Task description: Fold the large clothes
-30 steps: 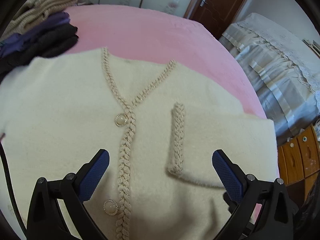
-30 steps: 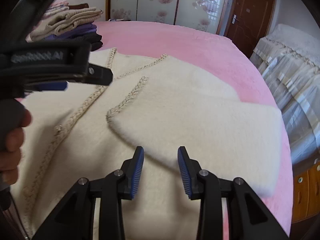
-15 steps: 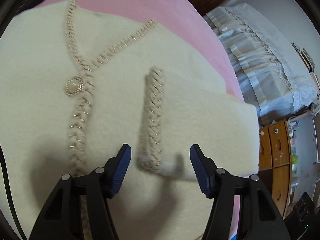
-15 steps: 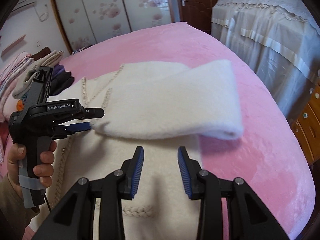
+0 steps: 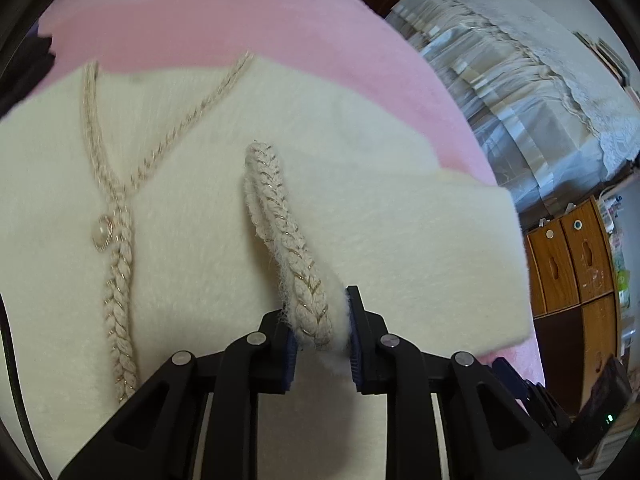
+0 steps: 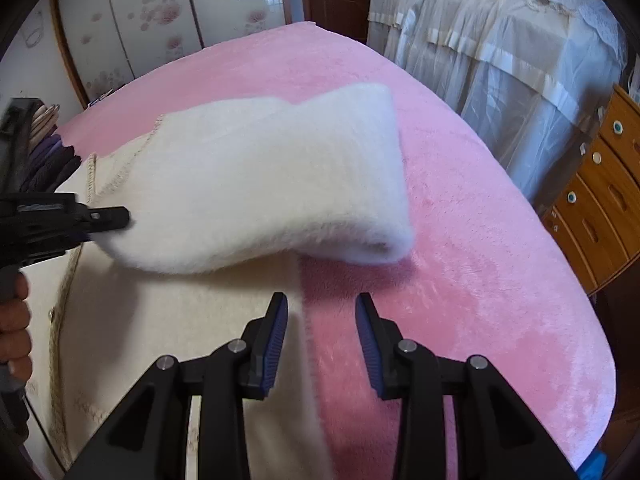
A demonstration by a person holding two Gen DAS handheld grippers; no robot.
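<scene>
Since a second ago, our left gripper [image 5: 322,336] has just been closing and now pinches the braided cuff [image 5: 280,216] of the cream cardigan's [image 5: 192,208] sleeve [image 6: 260,184], folded across its front on the pink bed [image 6: 460,240]. Our right gripper [image 6: 322,344] hangs part open and empty over the cardigan's side edge. That small bite on fluffy knit could slip. No containers hold anything visible; wooden drawers [image 6: 600,200] stay shut.

I am in a home bedroom: a bed under a pink blanket [image 6: 460,208], floral sliding wardrobe doors [image 6: 160,20], a wooden chest of drawers [image 6: 600,184], a lace-covered second bed [image 6: 500,32].
</scene>
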